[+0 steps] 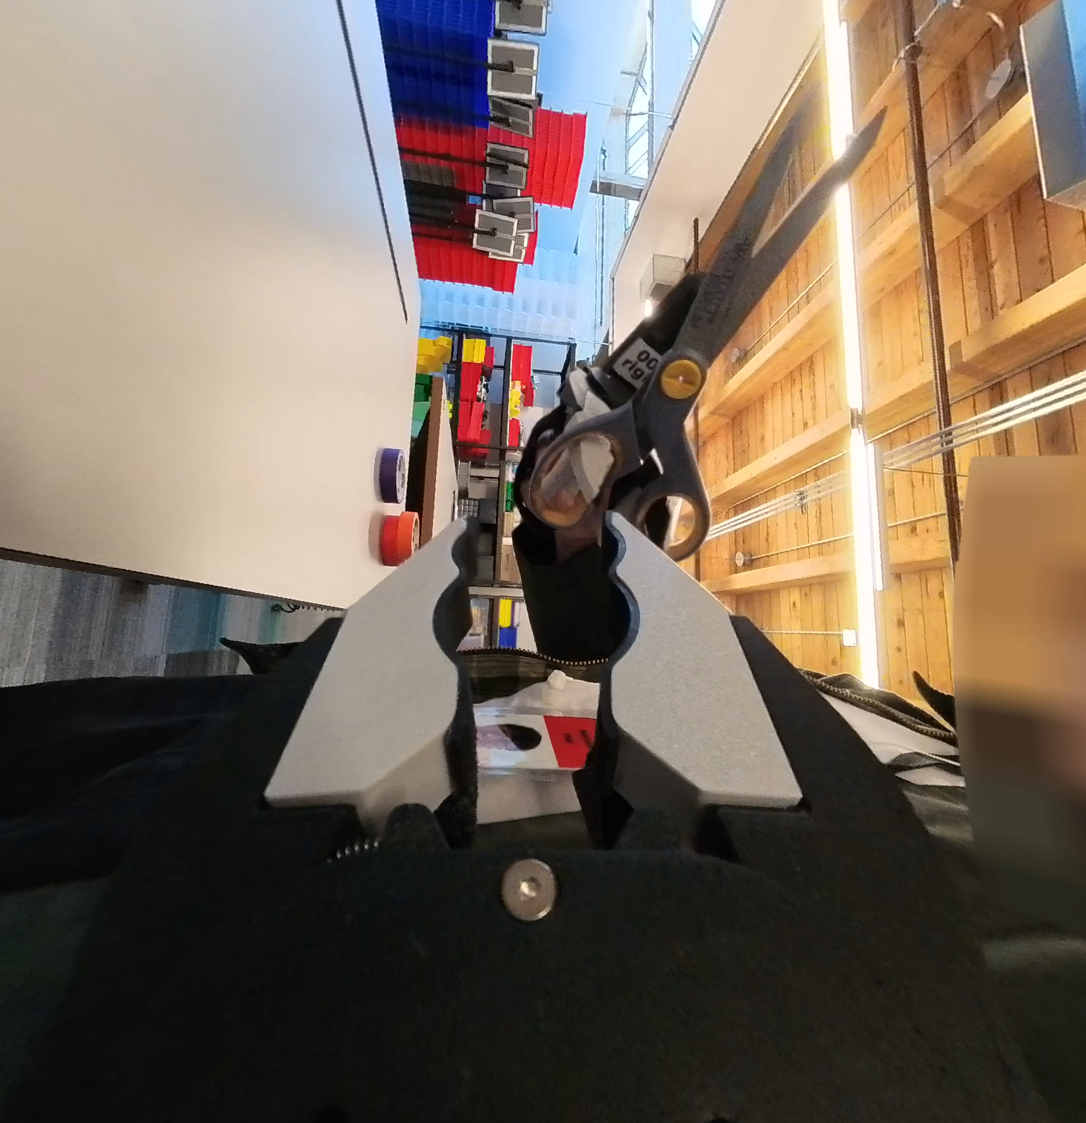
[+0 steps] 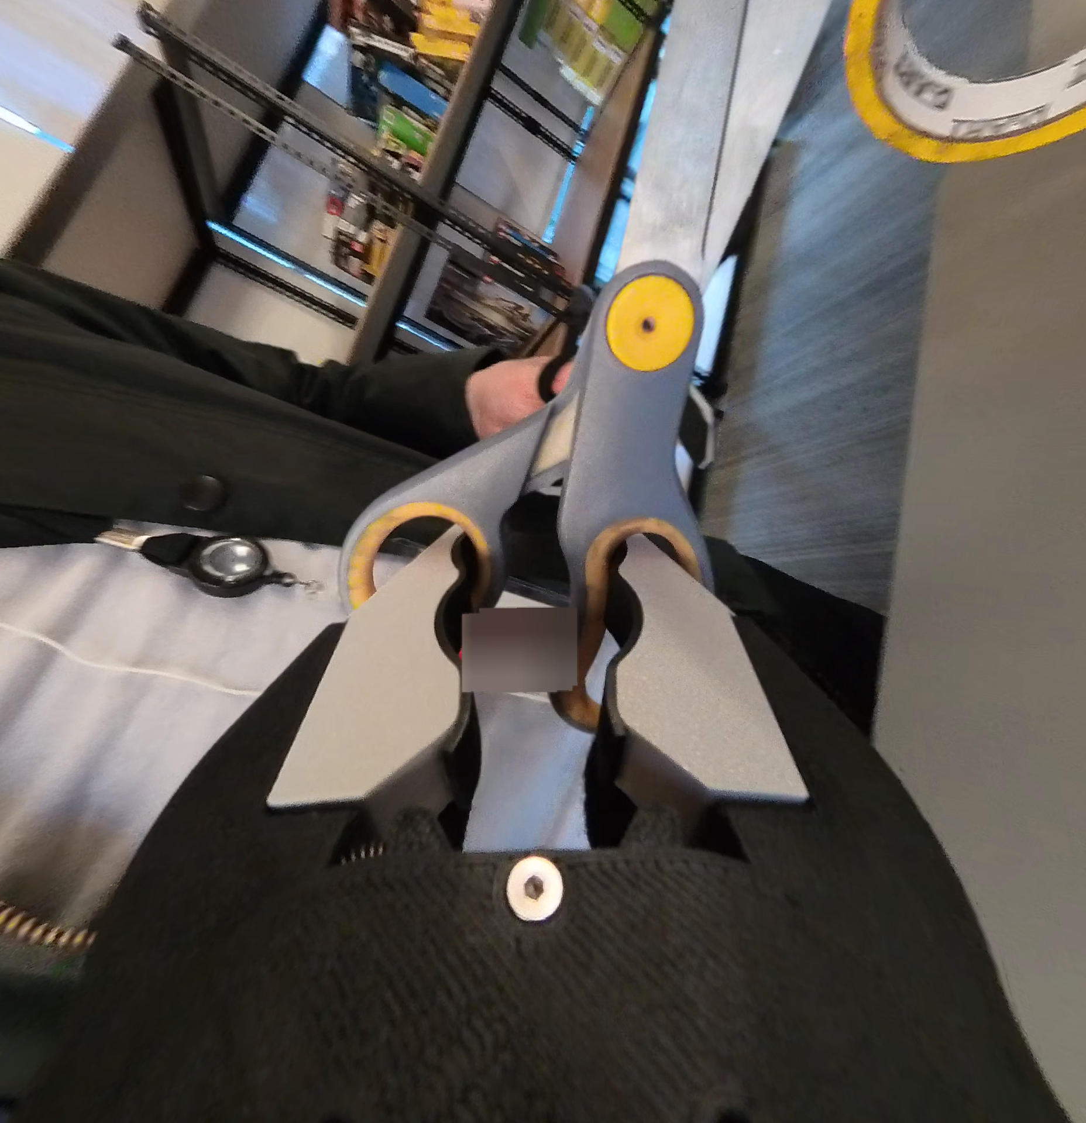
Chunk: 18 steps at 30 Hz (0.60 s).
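**Scissors on the right fingers**

Grey scissors with yellow pivot and yellow-lined loops sit on the right gripper, one finger through each loop, spread apart. Only the left view shows the dark blades; the left gripper gapes, gripping nothing.

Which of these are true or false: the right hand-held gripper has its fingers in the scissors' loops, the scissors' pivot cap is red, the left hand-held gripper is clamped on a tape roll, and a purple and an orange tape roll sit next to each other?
1. The right hand-held gripper has one finger in each handle loop of the scissors. True.
2. The scissors' pivot cap is red. False: it is yellow.
3. The left hand-held gripper is clamped on a tape roll. False: its fingers are apart and hold nothing.
4. A purple tape roll and an orange tape roll sit side by side. True.
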Tool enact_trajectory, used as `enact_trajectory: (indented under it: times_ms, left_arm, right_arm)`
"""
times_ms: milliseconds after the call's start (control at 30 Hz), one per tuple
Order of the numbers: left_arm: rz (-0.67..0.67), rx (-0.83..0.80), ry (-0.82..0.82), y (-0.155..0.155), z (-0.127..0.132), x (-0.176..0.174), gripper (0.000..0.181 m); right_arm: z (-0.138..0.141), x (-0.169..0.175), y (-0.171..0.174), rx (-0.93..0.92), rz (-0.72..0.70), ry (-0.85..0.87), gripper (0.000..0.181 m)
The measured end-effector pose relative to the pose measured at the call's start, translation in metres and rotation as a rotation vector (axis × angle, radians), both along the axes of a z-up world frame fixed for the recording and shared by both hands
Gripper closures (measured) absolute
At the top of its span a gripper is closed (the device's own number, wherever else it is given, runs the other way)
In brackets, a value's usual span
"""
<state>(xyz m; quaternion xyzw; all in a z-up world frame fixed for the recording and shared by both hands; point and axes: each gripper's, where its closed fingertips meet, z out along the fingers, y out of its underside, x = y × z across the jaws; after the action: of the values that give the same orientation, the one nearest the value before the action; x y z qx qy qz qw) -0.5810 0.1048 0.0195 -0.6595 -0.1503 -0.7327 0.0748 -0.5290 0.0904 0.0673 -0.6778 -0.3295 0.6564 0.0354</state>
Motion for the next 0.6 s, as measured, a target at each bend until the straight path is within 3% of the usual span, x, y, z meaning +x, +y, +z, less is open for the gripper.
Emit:
enact_trajectory:
  times_ms: [100,300,500,600]
  left_arm:
    - [0.0,-0.015,-0.03,-0.002,0.001,0.003,0.144]
    - [-0.005,-0.027,0.022,-0.002,-0.01,-0.002,0.146]
    - [0.012,0.163,0.407,0.02,-0.03,-0.04,0.141]
    - [0.041,0.311,0.682,0.04,-0.039,-0.067,0.117]
  right_arm:
    - [0.017,-0.004,-0.006,-0.107,0.029,0.114,0.143]
    - [-0.014,-0.002,0.002,-0.047,0.037,-0.068,0.143]
    - [-0.018,-0.002,0.016,0.011,0.067,-0.159,0.143]
    - [-0.017,-0.006,0.018,0.029,0.112,-0.181,0.143]
